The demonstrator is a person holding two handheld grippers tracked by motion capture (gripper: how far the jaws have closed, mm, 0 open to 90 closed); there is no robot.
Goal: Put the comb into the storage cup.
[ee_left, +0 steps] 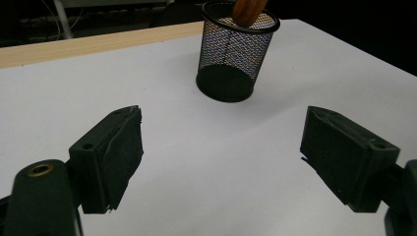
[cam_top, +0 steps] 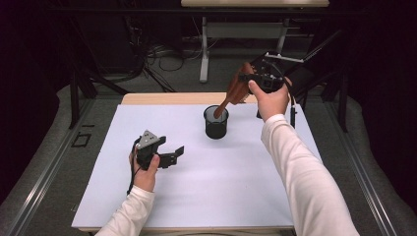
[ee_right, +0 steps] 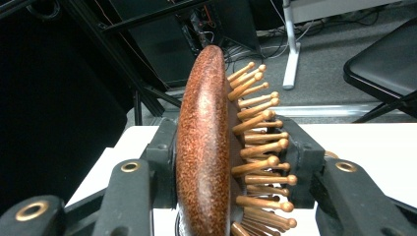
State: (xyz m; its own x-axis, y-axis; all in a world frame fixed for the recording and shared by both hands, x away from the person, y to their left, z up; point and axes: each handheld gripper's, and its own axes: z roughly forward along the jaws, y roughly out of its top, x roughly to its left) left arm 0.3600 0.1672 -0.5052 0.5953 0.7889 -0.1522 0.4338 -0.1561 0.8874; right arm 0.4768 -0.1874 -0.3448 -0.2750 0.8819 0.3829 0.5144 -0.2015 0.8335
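While the white surface (cam_top: 206, 187) takes up most of the table, with a strip of bare wood showing along its far edge, little sits on it. Black mesh cup (cam_top: 216, 122) stands upright near the middle, a bit toward the far side; in the left gripper view it is straight ahead of the jaws, well apart from them. Wooden hairbrush (cam_top: 235, 91) is up in the air, tilted, handle end pointing down into the cup's mouth; handle tip is past the rim, can't tell if it touches the mesh or the bottom. Right gripper (cam_top: 258, 78) is raised above the far right of the surface, jaws pinching the brush head: in the right gripper view one jaw presses the smooth reddish-brown back, the other sits against the peg side, pegs with rounded tips sticking out. Right hand (cam_top: 269, 98) wraps the gripper body, white sleeve behind it. Left gripper (cam_top: 167, 155) rests low over the near left of the surface, jaws spread wide, nothing between them, bare white surface under the gap. Left hand (cam_top: 145, 172) holds it from behind.
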